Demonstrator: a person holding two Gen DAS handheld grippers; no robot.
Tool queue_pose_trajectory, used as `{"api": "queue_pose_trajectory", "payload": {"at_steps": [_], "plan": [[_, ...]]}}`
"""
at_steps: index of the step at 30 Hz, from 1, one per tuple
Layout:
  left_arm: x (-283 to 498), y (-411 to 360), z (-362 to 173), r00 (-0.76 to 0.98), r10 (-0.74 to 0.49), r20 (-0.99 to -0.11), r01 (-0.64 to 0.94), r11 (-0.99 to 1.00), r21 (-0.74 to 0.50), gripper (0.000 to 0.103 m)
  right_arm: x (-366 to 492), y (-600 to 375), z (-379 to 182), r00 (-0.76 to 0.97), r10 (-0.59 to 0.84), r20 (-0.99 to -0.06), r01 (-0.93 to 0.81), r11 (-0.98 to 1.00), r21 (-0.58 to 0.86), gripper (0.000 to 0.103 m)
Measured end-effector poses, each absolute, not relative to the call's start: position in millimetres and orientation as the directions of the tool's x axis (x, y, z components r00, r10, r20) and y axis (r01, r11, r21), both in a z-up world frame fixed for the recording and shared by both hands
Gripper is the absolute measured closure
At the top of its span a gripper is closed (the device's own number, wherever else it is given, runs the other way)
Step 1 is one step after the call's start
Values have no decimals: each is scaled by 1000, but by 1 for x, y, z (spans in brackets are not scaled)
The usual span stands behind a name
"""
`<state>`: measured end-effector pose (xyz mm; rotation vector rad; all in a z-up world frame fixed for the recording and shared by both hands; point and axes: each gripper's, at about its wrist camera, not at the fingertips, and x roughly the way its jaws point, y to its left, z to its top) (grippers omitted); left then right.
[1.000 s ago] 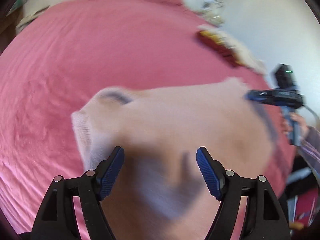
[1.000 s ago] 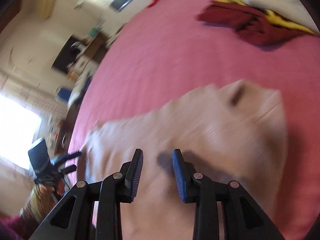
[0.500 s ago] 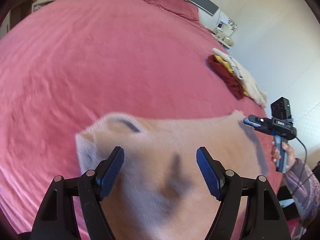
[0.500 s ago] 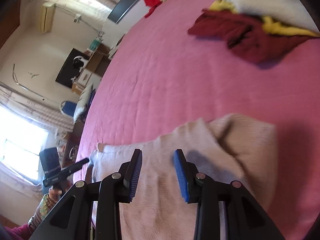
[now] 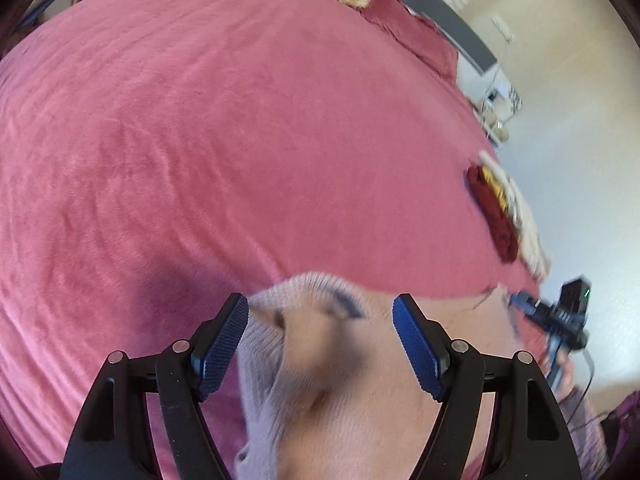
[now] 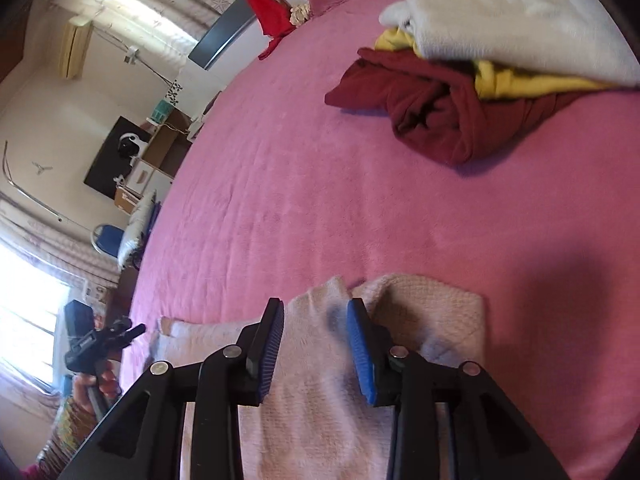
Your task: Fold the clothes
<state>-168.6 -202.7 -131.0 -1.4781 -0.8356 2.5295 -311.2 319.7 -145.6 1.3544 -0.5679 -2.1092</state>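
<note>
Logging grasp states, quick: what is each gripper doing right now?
Left gripper: open, above the pale pink knitted sweater, holding nothing.
Right gripper: open, narrower gap, also above it, nothing held.

A sweater (image 6: 320, 408) lies on the bed (image 6: 304, 184) (nearest edge), heaped clothes (image 6: 460, 108) well behind it.

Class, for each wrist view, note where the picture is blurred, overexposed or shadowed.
Left wrist view: pale pink sweater is motion-blurred between the open fingers; bedspread sharper. Right wrist view: window blown out white at left; dark shadow on the bedspread at right.
</note>
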Motion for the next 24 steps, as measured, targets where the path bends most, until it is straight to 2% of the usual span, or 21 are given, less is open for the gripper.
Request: {"api": "queue_pose_trajectory", "payload": {"at_steps": [5, 8, 11, 14, 24], "plan": [[-150, -174, -124, -521, 398, -755, 90, -854, -513, 27, -293, 331, -141, -332, -712, -619, 212, -695, 687, 70], [-128, -137, -113, -521, 338, -784, 16, -914, -405, 27, -264, 325, -139, -322, -697, -640, 233, -714, 660, 70], [-96, -100, -106, -546, 216, -809, -26, -970, -242, 27, -224, 318, -137, -323, -645, -693, 253, -764, 593, 70], [-70, -81, -107, -543, 162, -824, 3, -981, -196, 27, -183, 311, -129, -366, -558, -745, 281, -829, 484, 70], [1, -45, -110, -519, 69, -852, 163, -970, -178, 27, -108, 304, -115, -447, -397, -802, 239, -917, 321, 69]]}}
